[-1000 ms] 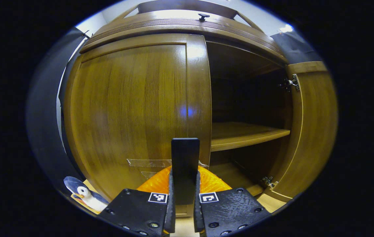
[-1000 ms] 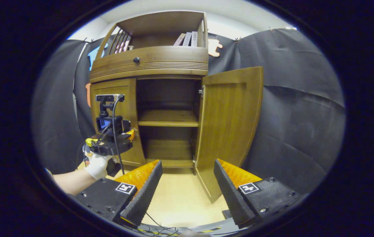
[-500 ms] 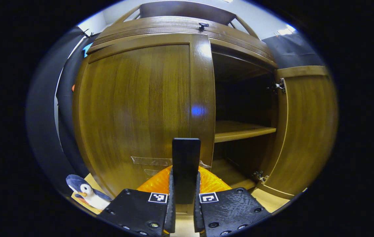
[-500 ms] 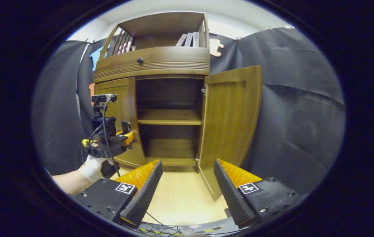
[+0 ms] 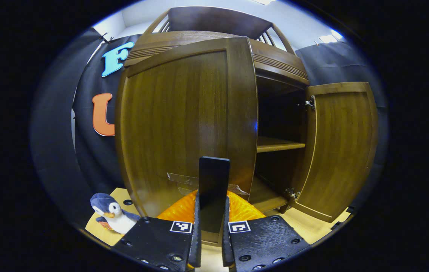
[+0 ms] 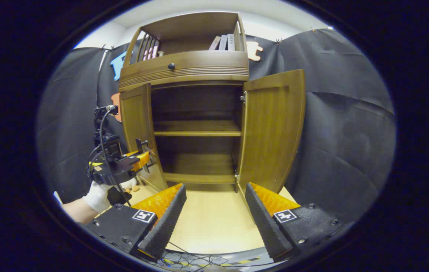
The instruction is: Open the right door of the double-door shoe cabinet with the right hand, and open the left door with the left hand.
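Observation:
The wooden shoe cabinet (image 6: 184, 70) stands with both doors swung out. In the left gripper view, my left gripper (image 5: 212, 206) is shut on a flat black pull tab (image 5: 214, 173) fixed low on the left door (image 5: 184, 124). The right door (image 5: 341, 147) hangs wide open. In the right gripper view, the left door (image 6: 137, 124) is angled outward, and the left gripper (image 6: 144, 156), held by a gloved hand (image 6: 97, 192), grips its lower edge. The right door (image 6: 273, 128) stands open. My right gripper (image 6: 214, 211) is open, back from the cabinet, holding nothing.
Bare shelves (image 6: 197, 128) show inside the cabinet. A plush penguin (image 5: 114, 217) sits on the floor left of the left door. Books (image 6: 223, 42) stand on the top shelf, above a drawer knob (image 6: 171, 66). Cables (image 6: 191, 258) lie on the floor near me.
The left door has swung outward from nearly closed to well open, drawn by my left gripper. The penguin and more of the wall now show beside it. The right door has stayed open.

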Tool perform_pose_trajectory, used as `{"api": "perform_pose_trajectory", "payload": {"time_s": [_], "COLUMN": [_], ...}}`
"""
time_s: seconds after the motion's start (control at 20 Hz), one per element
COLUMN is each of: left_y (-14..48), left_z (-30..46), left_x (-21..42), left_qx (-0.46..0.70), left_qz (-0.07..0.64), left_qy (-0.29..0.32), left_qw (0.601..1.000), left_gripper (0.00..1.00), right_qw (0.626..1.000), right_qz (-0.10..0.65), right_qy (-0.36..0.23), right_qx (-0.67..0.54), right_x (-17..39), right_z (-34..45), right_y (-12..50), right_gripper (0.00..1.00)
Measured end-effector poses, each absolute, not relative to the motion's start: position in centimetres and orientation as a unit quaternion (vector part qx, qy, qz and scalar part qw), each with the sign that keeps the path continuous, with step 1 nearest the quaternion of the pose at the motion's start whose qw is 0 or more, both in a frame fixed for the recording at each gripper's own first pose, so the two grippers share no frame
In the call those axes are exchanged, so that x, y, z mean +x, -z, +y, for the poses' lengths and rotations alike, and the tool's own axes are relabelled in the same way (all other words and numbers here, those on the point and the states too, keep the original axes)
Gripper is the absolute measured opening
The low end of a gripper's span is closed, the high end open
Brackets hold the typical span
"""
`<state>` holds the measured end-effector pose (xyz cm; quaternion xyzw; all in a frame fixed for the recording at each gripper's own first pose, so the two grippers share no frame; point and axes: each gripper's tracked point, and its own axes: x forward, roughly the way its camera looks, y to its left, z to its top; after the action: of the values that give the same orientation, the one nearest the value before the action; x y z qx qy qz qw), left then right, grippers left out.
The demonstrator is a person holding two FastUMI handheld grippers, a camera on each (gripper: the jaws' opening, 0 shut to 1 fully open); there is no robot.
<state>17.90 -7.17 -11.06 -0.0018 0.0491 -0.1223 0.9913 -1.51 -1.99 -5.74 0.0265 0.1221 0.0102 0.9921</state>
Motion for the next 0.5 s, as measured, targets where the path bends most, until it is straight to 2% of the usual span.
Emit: {"api": "perform_pose_trajectory", "payload": {"time_s": [0.5], "left_y": [11.2], "left_z": [-2.1], "left_x": [13.4], "left_qx": [-0.001], "left_qz": [0.059], "left_qy": [0.09], "left_qw": [0.994], "left_gripper": [0.2], "right_qw": [0.992], "right_qz": [0.116], "right_qy": [-0.045], "right_qx": [0.03], "right_x": [-3.4], "right_z": [0.2], "right_y": [6.0], "right_gripper": [1.0]}}
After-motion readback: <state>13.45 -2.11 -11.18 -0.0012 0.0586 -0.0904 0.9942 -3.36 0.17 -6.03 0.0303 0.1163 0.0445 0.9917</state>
